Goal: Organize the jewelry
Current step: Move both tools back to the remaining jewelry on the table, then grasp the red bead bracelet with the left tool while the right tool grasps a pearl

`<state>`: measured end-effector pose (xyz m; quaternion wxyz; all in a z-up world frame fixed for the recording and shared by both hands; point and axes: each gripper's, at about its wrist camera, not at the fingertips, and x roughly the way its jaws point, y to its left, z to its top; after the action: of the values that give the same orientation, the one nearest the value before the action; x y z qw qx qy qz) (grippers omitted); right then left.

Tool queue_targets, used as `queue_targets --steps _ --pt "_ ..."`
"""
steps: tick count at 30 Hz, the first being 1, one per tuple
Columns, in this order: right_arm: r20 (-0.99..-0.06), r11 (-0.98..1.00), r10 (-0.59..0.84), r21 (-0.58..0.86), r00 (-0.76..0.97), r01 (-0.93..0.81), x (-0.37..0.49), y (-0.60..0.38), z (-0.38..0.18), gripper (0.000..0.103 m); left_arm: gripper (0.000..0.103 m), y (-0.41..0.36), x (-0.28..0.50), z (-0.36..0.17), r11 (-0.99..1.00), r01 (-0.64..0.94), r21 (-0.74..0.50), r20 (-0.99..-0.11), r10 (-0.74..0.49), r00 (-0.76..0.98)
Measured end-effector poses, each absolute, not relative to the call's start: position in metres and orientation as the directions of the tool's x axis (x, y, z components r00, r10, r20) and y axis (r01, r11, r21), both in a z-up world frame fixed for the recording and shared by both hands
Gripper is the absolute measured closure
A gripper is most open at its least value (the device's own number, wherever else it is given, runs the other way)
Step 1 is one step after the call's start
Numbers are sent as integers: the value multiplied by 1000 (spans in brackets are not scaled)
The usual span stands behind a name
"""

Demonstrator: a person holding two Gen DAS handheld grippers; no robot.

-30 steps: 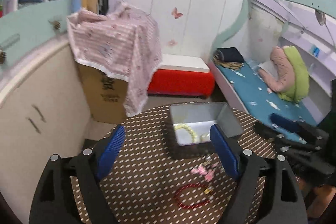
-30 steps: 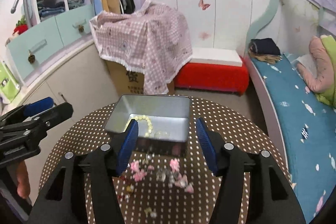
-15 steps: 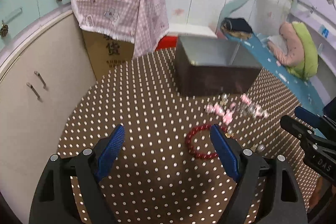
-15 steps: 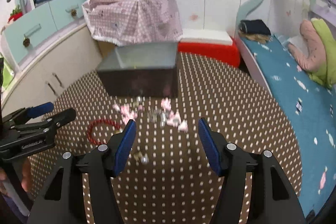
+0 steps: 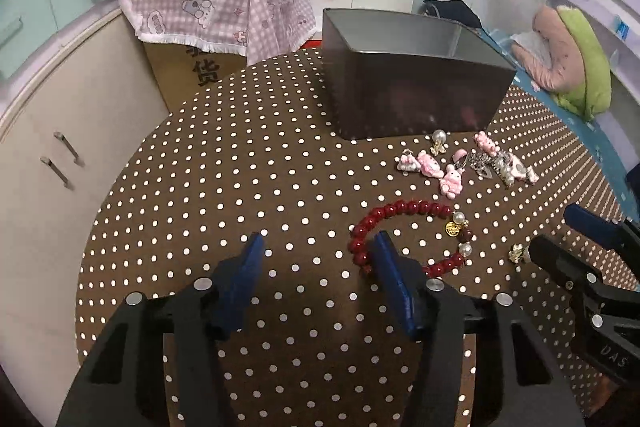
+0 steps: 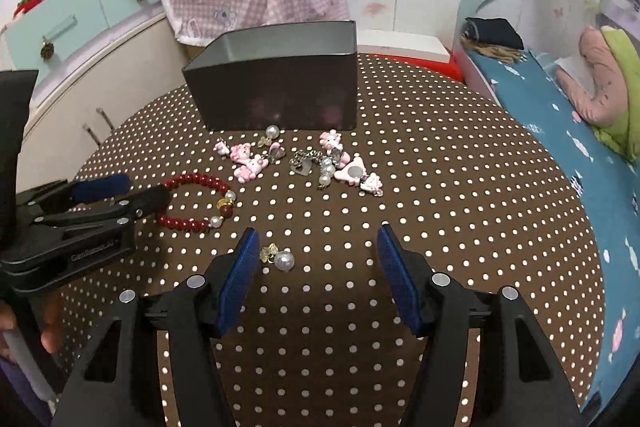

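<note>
A round polka-dot counter (image 6: 440,187) carries a dark metal box (image 6: 276,87), with pink charms (image 6: 248,159) and silver trinkets (image 6: 312,161) scattered just before it. The right gripper (image 6: 316,247) stands open low over the cloth, a pearl earring (image 6: 282,259) beside its left finger. The left gripper (image 6: 120,193), its fingers closing, reaches the red bead bracelet (image 6: 196,201).

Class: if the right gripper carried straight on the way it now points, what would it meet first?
Probably the polka-dot tablecloth, since the right gripper points steeply down with open, empty jaws. The pearl earring lies just inside its left finger; depth is unclear, so that finger might touch it first.
</note>
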<state>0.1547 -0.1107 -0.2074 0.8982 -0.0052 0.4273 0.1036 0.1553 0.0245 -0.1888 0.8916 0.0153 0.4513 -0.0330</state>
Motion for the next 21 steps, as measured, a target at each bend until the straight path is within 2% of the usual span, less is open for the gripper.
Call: queue_targets --steps 2,3,9,12,14,21 --pt "-774 979 178 75 608 -191 156 -108 -210 44 68 21 156 -188 996 88 13 -801 -42 597" --pt "-776 978 180 75 605 -195 157 -107 -211 44 96 20 157 -187 996 90 15 -798 -42 601" --pt "-785 973 186 66 590 -220 159 -99 -216 44 97 23 155 -186 995 96 -5 -799 -61 598" --pt "-792 973 172 44 586 -227 159 -95 -217 50 97 30 156 -183 993 103 -49 -800 -101 591" --pt "-791 970 178 42 585 -239 159 -93 -216 59 97 31 155 -180 993 106 -55 -797 -108 594" --pt "-794 963 204 56 573 -264 155 -89 -214 81 97 30 147 -169 989 125 -83 -781 -142 608"
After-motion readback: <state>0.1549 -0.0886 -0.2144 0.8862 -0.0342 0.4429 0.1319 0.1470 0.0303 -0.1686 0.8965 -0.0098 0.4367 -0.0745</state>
